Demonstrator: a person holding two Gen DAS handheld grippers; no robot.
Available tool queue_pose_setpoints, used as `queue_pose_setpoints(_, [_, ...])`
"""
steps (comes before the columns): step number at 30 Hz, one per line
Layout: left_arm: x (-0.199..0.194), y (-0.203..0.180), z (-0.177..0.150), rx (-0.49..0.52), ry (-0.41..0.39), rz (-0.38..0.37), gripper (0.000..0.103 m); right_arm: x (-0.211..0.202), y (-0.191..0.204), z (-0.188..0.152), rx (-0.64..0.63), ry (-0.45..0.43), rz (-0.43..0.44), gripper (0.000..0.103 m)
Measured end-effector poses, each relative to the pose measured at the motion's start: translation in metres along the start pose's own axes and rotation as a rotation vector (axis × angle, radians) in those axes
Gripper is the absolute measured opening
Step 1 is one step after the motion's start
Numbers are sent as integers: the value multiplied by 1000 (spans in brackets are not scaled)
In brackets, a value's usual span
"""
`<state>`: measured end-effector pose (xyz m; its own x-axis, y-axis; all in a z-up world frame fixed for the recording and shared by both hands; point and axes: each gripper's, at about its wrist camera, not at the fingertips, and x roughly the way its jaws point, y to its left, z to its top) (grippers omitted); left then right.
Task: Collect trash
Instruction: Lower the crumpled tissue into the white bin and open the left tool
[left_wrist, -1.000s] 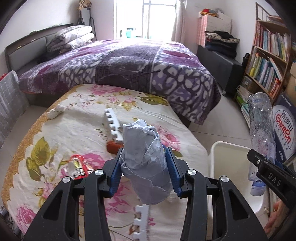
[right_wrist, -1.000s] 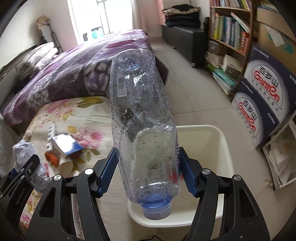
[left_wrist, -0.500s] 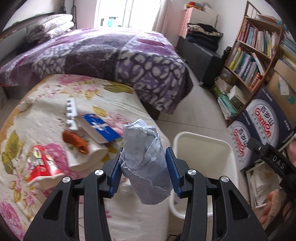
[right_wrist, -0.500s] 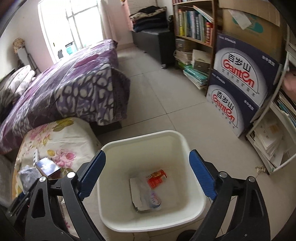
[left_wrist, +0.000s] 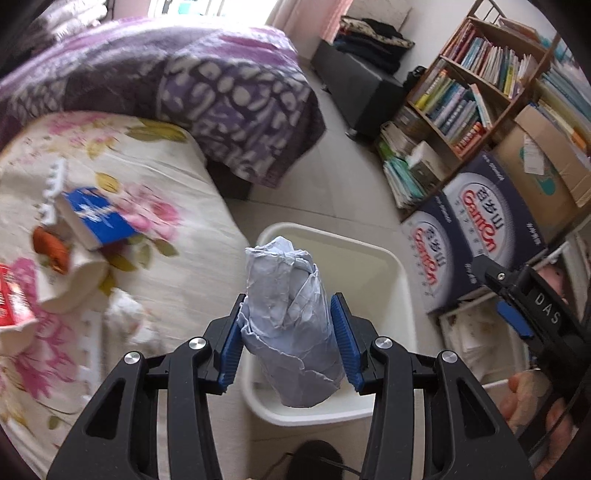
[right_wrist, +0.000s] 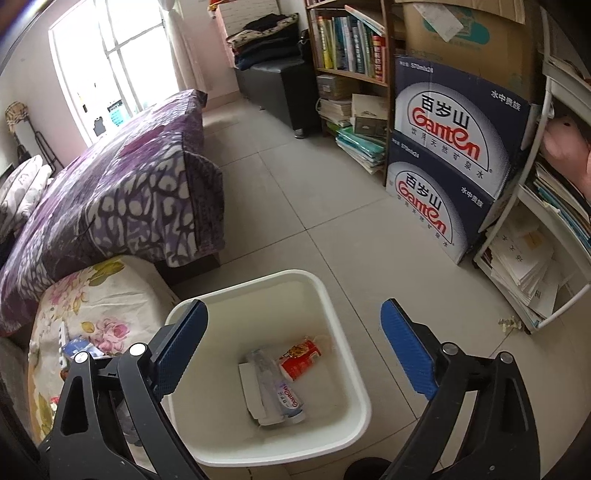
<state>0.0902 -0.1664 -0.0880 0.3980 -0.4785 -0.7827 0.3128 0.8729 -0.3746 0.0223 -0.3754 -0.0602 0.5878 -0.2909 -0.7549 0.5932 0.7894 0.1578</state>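
Above the white plastic bin (left_wrist: 400, 280), the left hand-held gripper (left_wrist: 288, 343) pinches a crumpled grey-blue paper wad (left_wrist: 290, 317) for dropping; the right hand-held gripper (right_wrist: 293, 354) is opening, empty.

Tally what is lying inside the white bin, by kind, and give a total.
In the white plastic bin, seen from the right wrist view:
Clear crushed plastic bottle: 1
Red and white printed paper cup: 1
Flattened white cardboard piece: 1
Total: 3
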Motion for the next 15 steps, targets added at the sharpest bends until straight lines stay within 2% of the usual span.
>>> queue_pose_setpoints(3, [9,-5,0,-20,35,-62,50,1,-7,1,10,5,-4,91])
queue_pose_setpoints(4, [10,-5,0,-28,39,-73,60,1,-9,1,13,6,-5,91])
queue_pose_setpoints(6, [10,-6,0,-44,28,-98,68,1,-13,3,22,4,-6,91])
queue_pose_setpoints(11, [7,-8,4,-52,16,-112,71,0,-16,4,31,0,-4,91])
queue_pose_setpoints(15, [5,-6,3,-40,5,-68,71,0,-13,4,20,-2,-5,91])
